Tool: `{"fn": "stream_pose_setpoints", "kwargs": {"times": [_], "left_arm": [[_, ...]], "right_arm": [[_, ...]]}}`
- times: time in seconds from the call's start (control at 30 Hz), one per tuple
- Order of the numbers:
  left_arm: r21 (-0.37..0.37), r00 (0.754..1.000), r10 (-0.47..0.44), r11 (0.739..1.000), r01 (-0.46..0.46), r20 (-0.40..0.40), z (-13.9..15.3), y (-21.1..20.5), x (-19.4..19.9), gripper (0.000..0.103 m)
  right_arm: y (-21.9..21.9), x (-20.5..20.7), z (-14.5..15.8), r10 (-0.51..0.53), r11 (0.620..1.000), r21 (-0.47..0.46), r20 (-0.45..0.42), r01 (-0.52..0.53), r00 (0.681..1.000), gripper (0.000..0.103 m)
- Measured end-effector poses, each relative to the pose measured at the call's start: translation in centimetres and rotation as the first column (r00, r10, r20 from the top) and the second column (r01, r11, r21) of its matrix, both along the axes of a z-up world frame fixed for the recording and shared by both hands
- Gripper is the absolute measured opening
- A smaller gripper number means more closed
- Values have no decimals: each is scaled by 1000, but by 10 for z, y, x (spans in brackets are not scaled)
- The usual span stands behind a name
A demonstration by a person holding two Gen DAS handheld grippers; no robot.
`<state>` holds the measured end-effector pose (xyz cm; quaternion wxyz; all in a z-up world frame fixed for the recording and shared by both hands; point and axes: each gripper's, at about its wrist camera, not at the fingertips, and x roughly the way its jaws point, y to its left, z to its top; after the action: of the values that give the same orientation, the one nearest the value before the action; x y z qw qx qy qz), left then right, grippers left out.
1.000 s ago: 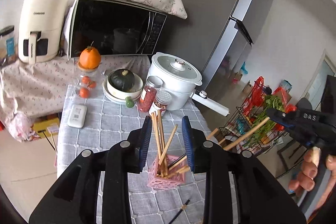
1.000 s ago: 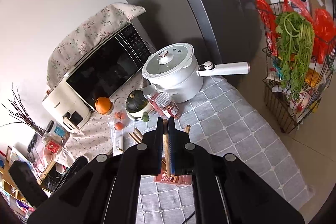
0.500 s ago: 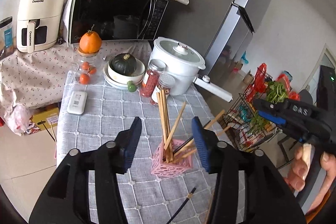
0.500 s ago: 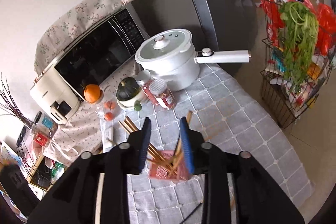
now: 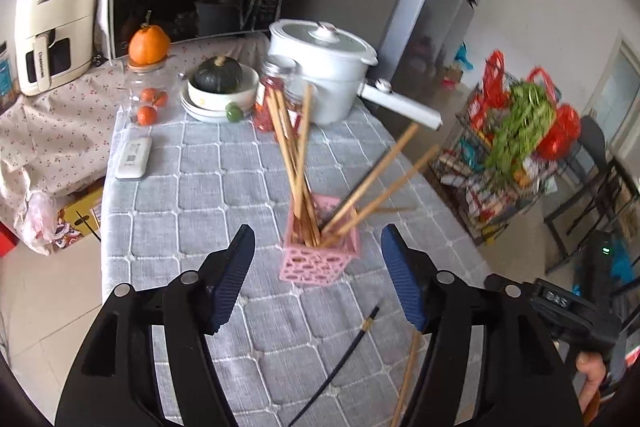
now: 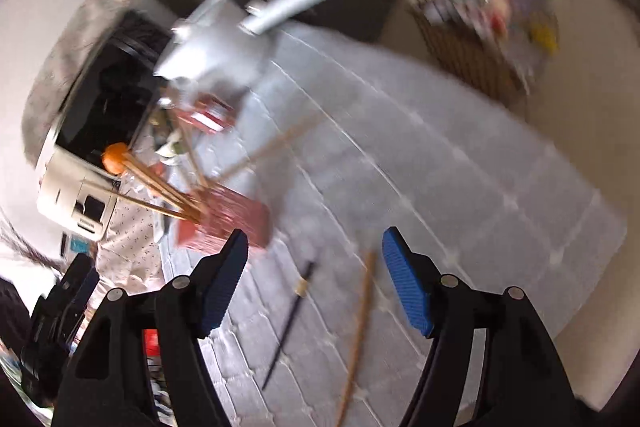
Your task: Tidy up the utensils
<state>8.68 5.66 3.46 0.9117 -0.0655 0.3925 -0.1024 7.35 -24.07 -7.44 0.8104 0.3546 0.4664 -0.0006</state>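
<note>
My right gripper (image 6: pixel 316 279), jaws opening and empty, hangs nearest the long wooden chopstick (image 6: pixel 358 339) lying lengthwise near-to-far on the tablecloth between them.

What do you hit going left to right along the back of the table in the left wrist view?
Air fryer → orange → squash in a bowl → red jar → white pot → pot handle → wire rack with greens.
</note>
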Motion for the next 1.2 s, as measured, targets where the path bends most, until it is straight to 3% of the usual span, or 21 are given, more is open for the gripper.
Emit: {"fn": "stream_pose_setpoints", "kwargs": {"times": [0.13,0.2,0.3,0.4,0.6,0.67,0.7,0.73,0.8,0.93,1.1,1.2], "left_arm": [[16,1000,-17,1000,17,-20,-12,-11,-7,63],[3,1000,-21,1000,22,-21,-14,-13,-12,63],[0,999,-36,999,36,-15,-14,-12,-19,63],[7,999,-45,999,45,-6,-14,-6,-20,63],[-11,1000,-20,1000,19,-23,-19,12,-12,63],[-10,1000,-13,1000,13,-29,-21,16,-10,63],[-6,999,-9,1000,9,-31,-22,17,-10,63],[-3,999,-2,1000,2,-32,-23,20,-9,63],[-9,999,17,1000,-17,-35,-23,27,-8,63],[-50,999,44,998,-44,-14,-13,41,-11,63],[-98,998,52,994,-51,18,2,52,-21,63],[-121,998,64,991,-60,28,8,59,-25,63]], "right_arm": [[-20,16,-38,-32,979,200,-94,50,995,69],[-27,41,-61,-47,907,409,-133,98,990,69],[-25,83,-85,-87,783,600,-156,164,984,70],[-13,120,-95,-106,753,631,-164,187,981,70],[-6,176,-119,-124,747,626,-200,224,972,69],[-7,191,-129,-123,743,627,-216,234,969,55],[-6,200,-134,-105,757,614,-226,226,968,29],[-7,206,-137,-91,765,607,-230,216,969,11],[-9,214,-135,-94,784,584,-220,208,971,7],[-21,215,-76,-116,841,518,-107,155,988,7],[-38,185,87,-177,967,215,191,134,965,7],[-23,155,165,-127,992,40,327,120,937,7]]}}
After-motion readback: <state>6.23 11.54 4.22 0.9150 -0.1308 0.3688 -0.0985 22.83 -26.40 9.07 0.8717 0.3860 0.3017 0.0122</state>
